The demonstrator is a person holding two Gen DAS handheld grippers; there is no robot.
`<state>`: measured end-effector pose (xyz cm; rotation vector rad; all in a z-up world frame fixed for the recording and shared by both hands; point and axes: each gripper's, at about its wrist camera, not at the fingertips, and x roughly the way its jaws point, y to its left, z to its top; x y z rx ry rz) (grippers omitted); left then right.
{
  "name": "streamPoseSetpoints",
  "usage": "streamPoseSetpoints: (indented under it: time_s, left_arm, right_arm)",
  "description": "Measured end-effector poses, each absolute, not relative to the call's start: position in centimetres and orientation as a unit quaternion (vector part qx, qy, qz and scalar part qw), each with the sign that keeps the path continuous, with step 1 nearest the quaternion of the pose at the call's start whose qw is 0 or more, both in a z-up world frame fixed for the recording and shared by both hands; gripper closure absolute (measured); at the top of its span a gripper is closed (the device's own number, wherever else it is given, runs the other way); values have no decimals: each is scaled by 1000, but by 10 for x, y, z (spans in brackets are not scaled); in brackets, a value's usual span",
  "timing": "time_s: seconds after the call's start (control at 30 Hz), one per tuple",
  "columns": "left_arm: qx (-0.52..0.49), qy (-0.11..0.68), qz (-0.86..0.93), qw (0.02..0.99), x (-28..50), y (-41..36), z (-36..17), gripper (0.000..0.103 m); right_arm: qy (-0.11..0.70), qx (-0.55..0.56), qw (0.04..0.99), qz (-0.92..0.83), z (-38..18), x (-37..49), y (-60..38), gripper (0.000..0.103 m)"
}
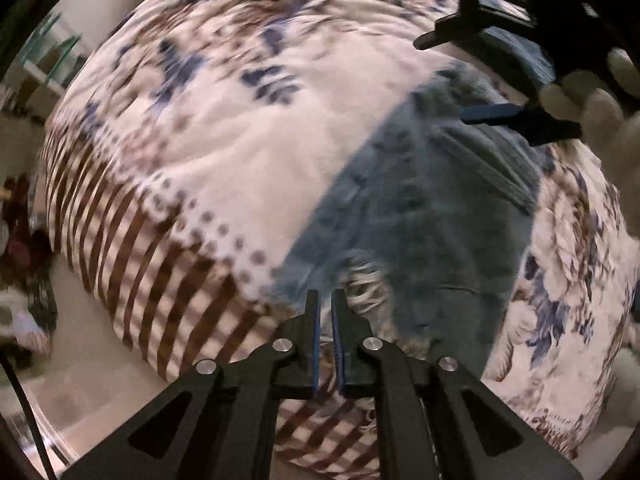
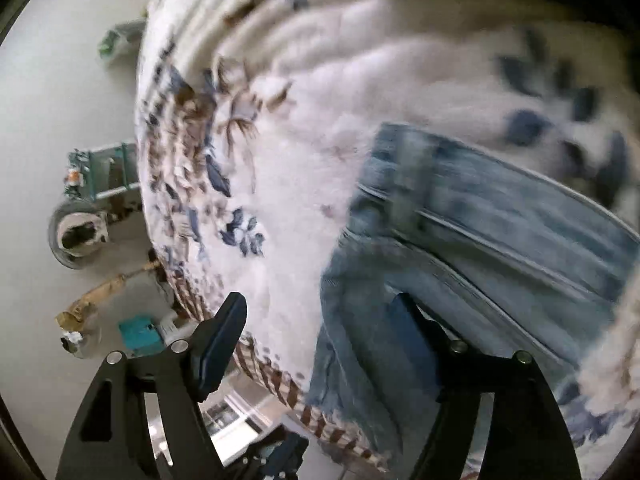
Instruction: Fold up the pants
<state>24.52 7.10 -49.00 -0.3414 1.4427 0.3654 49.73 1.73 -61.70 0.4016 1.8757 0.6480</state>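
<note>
Light blue denim pants (image 1: 420,216) lie folded on a white bedspread with blue and brown flowers (image 1: 224,128). A frayed hem (image 1: 368,280) lies just ahead of my left gripper (image 1: 326,300), whose jaws are almost closed with nothing between them, above the bed's striped border. My right gripper (image 1: 440,80) shows at the top right, open, above the far end of the pants, held by a gloved hand (image 1: 592,108). In the right wrist view the right gripper (image 2: 320,308) is open and empty over the pants (image 2: 480,232), its right finger over the denim.
The bed's striped edge (image 1: 160,280) drops to a pale floor (image 1: 80,360) at the left. Floor clutter shows in the right wrist view: a green rack (image 2: 104,172), a round grey object (image 2: 76,236), a teal box (image 2: 140,332). Both views are motion-blurred.
</note>
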Motion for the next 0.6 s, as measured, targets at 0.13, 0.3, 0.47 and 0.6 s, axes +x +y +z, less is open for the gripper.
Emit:
streamPoseSetpoints:
  time_s: [0.13,0.3,0.47,0.6]
  left_arm:
    - [-95,662,136,731,272,40,-500,97]
    - [-43,664,106,739,298,9,-512,97]
    - [39,677,88,730,316,-16,-541,96]
    - [54,702,122,699,305,20,-557,93]
  right_arm:
    - [769,126,591,208,-604,483,-43,26]
    - [775,137,603,130,-623,450,-122,26]
    - [784,166,591,86,-651,423,-167,26]
    - [789,179,583,72,-662,406,-184,26]
